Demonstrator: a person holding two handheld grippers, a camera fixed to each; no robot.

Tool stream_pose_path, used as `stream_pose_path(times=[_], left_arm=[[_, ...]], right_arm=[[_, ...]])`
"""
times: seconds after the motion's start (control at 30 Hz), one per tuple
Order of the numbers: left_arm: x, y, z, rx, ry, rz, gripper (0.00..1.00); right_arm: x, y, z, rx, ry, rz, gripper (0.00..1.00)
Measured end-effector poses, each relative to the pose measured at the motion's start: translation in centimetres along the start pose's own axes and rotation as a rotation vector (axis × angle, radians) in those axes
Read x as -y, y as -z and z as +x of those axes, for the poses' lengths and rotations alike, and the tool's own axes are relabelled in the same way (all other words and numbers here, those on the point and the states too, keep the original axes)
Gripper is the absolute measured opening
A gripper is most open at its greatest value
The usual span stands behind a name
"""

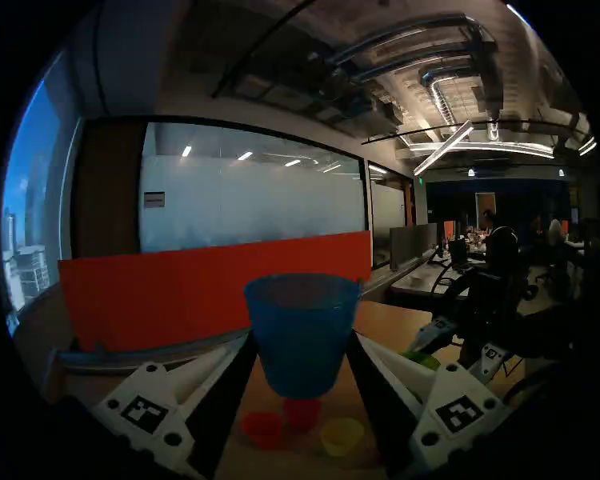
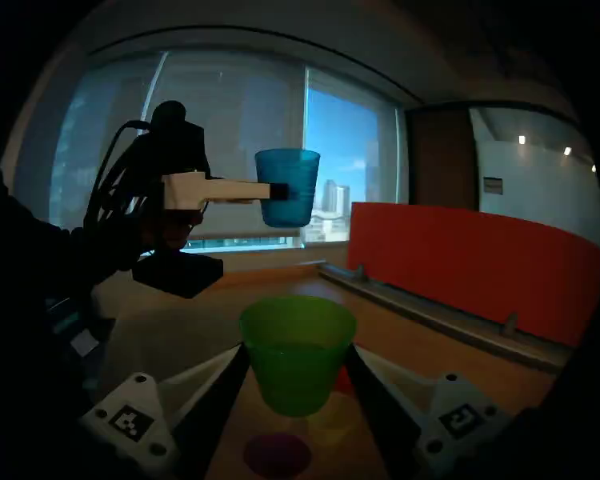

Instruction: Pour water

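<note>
My left gripper (image 1: 302,352) is shut on an upright blue plastic cup (image 1: 302,332), held above the wooden table. In the right gripper view that same blue cup (image 2: 288,186) hangs high and level, gripped by the left gripper (image 2: 278,191) with a hand behind it. My right gripper (image 2: 298,364) is shut on an upright green cup (image 2: 298,352), lower and nearer the table. A sliver of the green cup (image 1: 424,360) shows at the right of the left gripper view. I cannot tell whether either cup holds water.
Small cups stand on the table (image 2: 428,352) below: two red (image 1: 262,428) (image 1: 302,412), a yellow (image 1: 342,436) and a magenta (image 2: 278,456). An orange partition (image 2: 476,264) runs along the table's far edge. A black stand (image 2: 178,272) sits near the window.
</note>
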State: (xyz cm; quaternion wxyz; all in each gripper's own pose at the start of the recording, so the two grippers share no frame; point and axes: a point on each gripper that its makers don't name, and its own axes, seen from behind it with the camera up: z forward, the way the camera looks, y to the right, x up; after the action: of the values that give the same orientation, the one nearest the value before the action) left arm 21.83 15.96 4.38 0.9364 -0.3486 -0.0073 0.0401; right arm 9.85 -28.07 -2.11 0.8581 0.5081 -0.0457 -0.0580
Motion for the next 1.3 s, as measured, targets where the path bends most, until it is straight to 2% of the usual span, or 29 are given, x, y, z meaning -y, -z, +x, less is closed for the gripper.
stream_pose_path(times=[0.37, 0.77, 1.3], left_arm=[[-0.2, 0.1, -3.9, 0.068, 0.027, -0.018, 0.79], [-0.4, 0.3, -9.1, 0.169, 0.023, -0.035, 0.79], [-1.7, 0.4, -16.6, 0.336, -0.03, -0.069, 0.78]], right_arm=[[-1.3, 1.6, -1.1, 0.031, -0.024, -0.028, 0.87], [-3.0, 3.6, -2.9, 0.079, -0.042, -0.058, 0.87], [-4.8, 5.6, -5.9, 0.169, -0.053, -0.089, 0.88]])
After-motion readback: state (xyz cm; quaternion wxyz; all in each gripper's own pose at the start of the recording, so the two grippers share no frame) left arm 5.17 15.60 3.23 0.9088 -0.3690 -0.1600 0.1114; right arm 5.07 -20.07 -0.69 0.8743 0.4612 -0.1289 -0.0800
